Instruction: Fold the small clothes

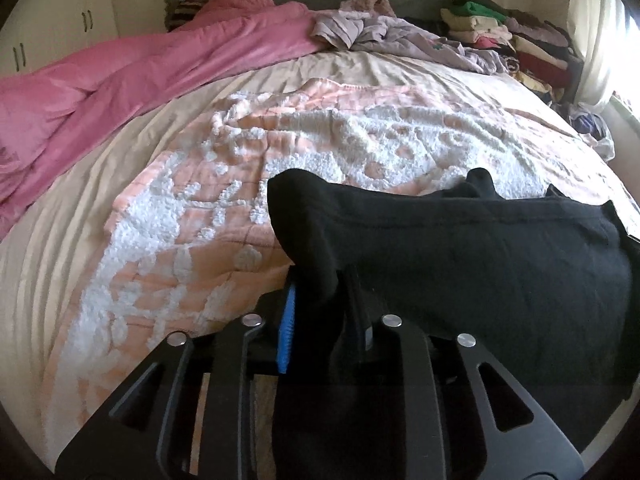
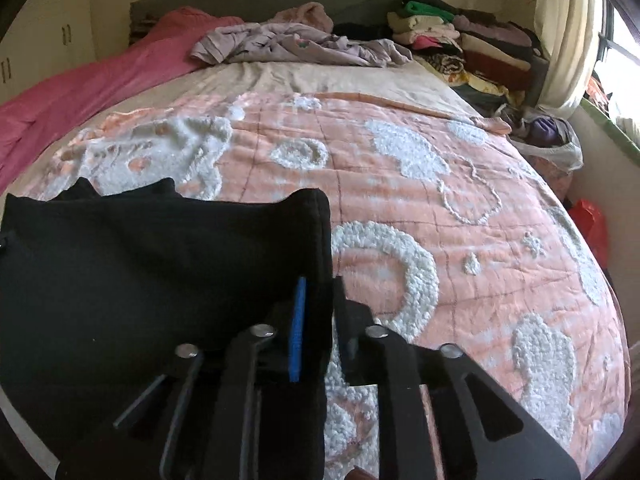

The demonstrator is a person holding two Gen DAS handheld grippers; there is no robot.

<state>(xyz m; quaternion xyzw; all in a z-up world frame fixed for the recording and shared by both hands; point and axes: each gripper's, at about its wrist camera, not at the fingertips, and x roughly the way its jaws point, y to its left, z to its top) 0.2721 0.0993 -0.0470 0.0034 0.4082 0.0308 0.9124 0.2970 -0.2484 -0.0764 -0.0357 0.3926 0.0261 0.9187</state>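
A black garment (image 1: pixel 480 248) hangs stretched between my two grippers above the bed. In the left wrist view its left corner stands up between the fingers, and my left gripper (image 1: pixel 320 300) is shut on that corner, blue pad against the cloth. The right wrist view shows the same black garment (image 2: pixel 160 264) spreading to the left; my right gripper (image 2: pixel 318 308) is shut on its right edge. The cloth hides most of both fingertips.
Under the garment lies a peach bedspread (image 2: pixel 400 208) with white tufted shapes. A pink duvet (image 1: pixel 120 76) runs along the left side, crumpled lilac clothes (image 1: pixel 384 32) lie near the headboard, and folded stacks (image 2: pixel 472 44) stand at the back right by the curtain.
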